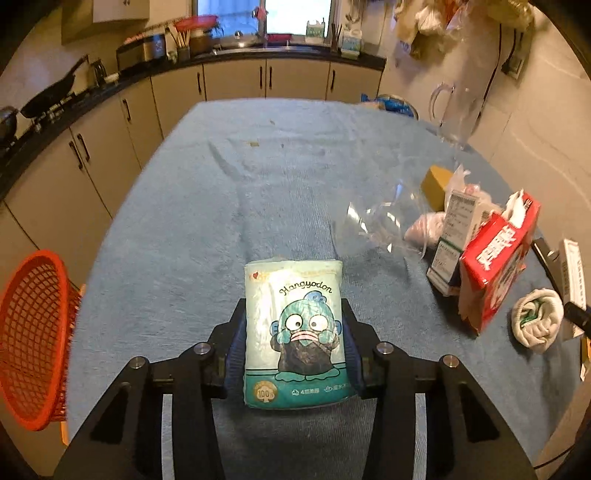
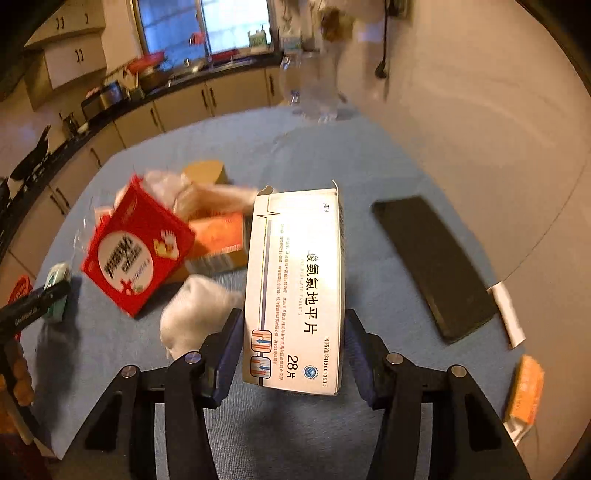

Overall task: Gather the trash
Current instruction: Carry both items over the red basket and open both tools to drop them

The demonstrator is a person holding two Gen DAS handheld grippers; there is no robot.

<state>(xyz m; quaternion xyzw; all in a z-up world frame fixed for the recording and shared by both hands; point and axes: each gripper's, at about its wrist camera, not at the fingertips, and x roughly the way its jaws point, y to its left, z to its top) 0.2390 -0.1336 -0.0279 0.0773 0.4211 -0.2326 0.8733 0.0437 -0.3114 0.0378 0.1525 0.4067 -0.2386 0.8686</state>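
Blue tablecloth (image 1: 184, 221), kitchen cabinets (image 1: 229, 83), window (image 1: 295, 14)

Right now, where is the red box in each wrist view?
Left wrist view: the red box stands tilted at the right edge, beside the white balled cloth.
Right wrist view: the red box is centre-left, tilted, left of the white tablet box between the right tongs.
Shared landmark: the balled cloth, and the window above the far counter.
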